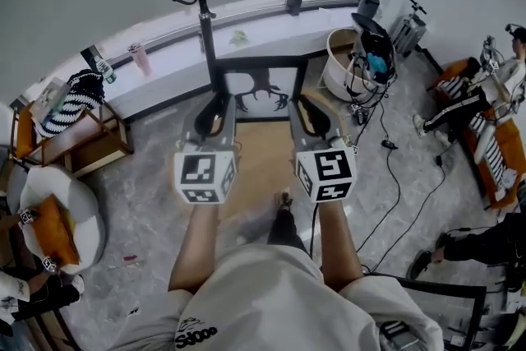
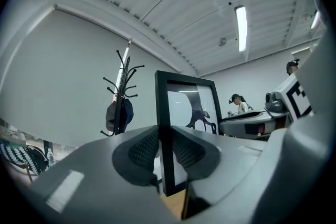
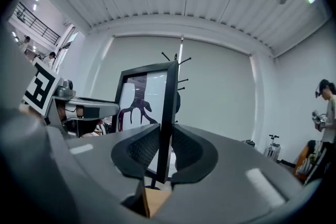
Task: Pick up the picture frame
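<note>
We see the picture frame (image 1: 256,62) black, its print (image 1: 263,91) white with dark branching shapes — the bag (image 1: 72,101) striped black-and-white.

The person wears a white short-sleeved T-shirt (image 1: 271,292) with black printed lettering (image 1: 196,336) near its edge. The grey moulded-plastic left gripper (image 1: 218,97) and right gripper (image 1: 310,100) each bear a white cube with black square markers (image 1: 204,175). Dark ribbed pads (image 2: 144,148) line the inner faces of the jaws.

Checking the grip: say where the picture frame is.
Head view centre: the picture frame is clamped between left gripper and right gripper, in front of the coat stand.
</note>
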